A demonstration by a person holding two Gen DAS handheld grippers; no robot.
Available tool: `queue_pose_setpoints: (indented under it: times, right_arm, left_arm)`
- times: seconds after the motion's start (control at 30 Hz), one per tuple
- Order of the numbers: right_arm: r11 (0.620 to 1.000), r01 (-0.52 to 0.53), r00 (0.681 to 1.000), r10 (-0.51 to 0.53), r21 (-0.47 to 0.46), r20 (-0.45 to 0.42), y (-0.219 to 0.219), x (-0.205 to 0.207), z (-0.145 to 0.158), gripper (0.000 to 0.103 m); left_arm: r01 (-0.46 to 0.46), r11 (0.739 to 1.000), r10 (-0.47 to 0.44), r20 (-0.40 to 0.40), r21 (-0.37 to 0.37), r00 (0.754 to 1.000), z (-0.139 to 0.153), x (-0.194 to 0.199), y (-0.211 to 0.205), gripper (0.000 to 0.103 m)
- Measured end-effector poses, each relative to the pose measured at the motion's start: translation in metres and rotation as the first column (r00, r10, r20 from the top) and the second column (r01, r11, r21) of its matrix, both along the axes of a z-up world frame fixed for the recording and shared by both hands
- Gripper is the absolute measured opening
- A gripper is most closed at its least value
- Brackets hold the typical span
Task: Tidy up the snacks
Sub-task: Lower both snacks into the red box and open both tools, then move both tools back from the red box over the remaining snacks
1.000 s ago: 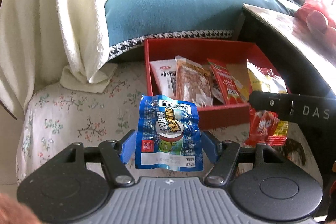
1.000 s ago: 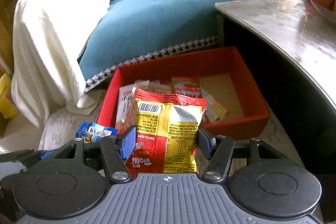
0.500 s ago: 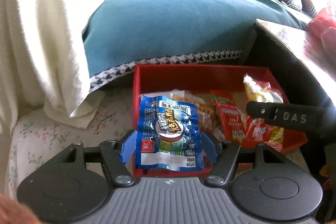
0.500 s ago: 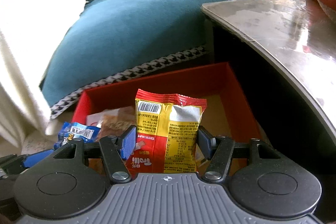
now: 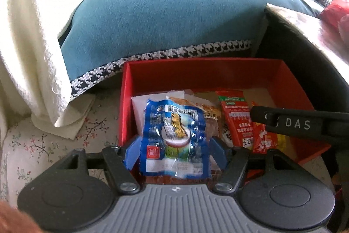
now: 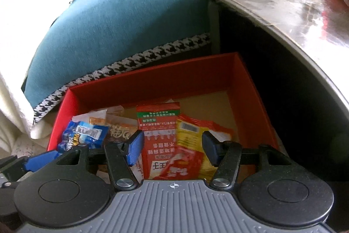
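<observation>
Blue snack packet [image 5: 174, 137] between left tongs [image 5: 175, 151]

A red box [image 6: 152, 84], open-topped with a brown cardboard floor, sits below the edge of a teal-covered sofa; a blue snack packet [image 5: 174, 137] with a barcode strip along its top edge stands upright over the box's near left corner, between the left tool's blue pads; a red-and-yellow packet [image 6: 192, 145] lies flat in the box beside a red carton-style pack [image 6: 159, 130]; brown and white packets [image 6: 117, 123] lie at the left.
</observation>
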State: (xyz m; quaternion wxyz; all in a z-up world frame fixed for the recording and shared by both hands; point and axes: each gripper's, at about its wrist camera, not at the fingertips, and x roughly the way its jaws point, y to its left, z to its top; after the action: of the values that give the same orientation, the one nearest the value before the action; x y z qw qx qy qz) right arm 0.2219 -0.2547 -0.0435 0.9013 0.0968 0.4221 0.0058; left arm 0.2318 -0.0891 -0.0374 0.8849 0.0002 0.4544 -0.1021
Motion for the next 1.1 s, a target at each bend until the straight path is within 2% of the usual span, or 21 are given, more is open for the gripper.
queue_pose_setpoints:
  times: [0.03,0.13,0.43,0.53,0.7,0.97,1.1]
  right_arm:
    - [1.0,0.003,1.0,-0.003,0.005,0.004,-0.002,-0.001,0.002,0.066]
    - [1.0,0.01,1.0,-0.01,0.016,0.012,-0.006,-0.006,0.006,0.067]
    - [1.0,0.0,1.0,0.0,0.013,0.021,-0.004,-0.017,0.012,0.069]
    - [1.0,-0.002,0.999,0.002,0.012,0.032,-0.005,-0.025,0.017,0.074]
    - [1.0,-0.004,0.999,0.004,0.008,0.036,-0.009,-0.042,0.021,0.075]
    - [1.0,0.007,1.0,-0.007,0.006,0.01,-0.021,-0.077,0.018,0.079]
    - [1.0,0.013,1.0,-0.013,0.001,-0.017,-0.031,-0.094,0.012,0.082]
  left_arm:
    - [-0.003,1.0,0.003,0.006,-0.003,1.0,0.002,-0.001,0.0,0.07]
    - [0.002,1.0,-0.002,0.021,0.01,1.0,0.005,-0.004,-0.001,0.072]
    - [0.006,1.0,-0.006,0.026,0.025,1.0,0.009,-0.015,-0.002,0.072]
    - [0.013,1.0,-0.014,0.033,0.016,0.999,0.014,-0.021,-0.002,0.072]
    - [0.029,1.0,-0.029,0.041,0.0,0.999,0.022,-0.034,-0.001,0.072]
    - [0.072,0.997,-0.072,0.026,-0.022,0.997,0.026,-0.06,-0.005,0.072]
    - [0.11,0.994,-0.11,0.01,-0.01,0.994,0.021,-0.081,-0.007,0.073]
